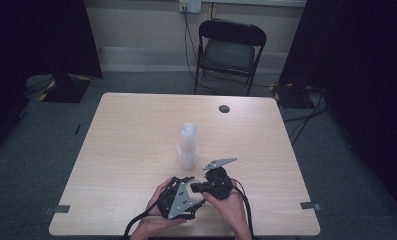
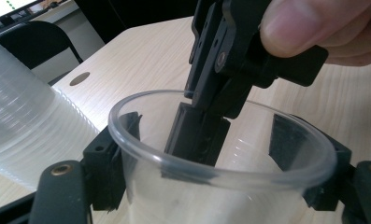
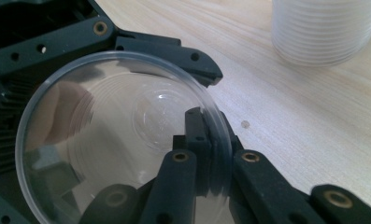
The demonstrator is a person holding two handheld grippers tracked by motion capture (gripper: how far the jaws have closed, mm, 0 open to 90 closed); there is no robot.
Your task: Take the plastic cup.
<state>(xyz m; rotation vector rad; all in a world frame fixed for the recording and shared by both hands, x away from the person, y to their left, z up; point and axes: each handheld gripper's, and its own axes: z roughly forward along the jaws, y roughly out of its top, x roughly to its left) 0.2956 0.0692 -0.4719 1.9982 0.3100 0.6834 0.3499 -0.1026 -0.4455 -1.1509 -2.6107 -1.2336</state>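
Right gripper [image 3: 206, 140] pinches the clear cup [image 3: 117, 140] by its rim at the table's near edge, while the left gripper [image 2: 220, 154] straddles its wall. Both squeezing could buckle it. Farther off stands the cup stack [image 1: 188, 145].

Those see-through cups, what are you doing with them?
A person is holding a pair of tongs in each hand at a wooden table. One clear plastic cup sits between the jaws of the left tongs. The right tongs are pinched shut on that cup's rim, one jaw inside it and one outside. A stack of clear cups stands upright on the table just beyond the hands. It looks like a single cup is being handled apart from the stack.
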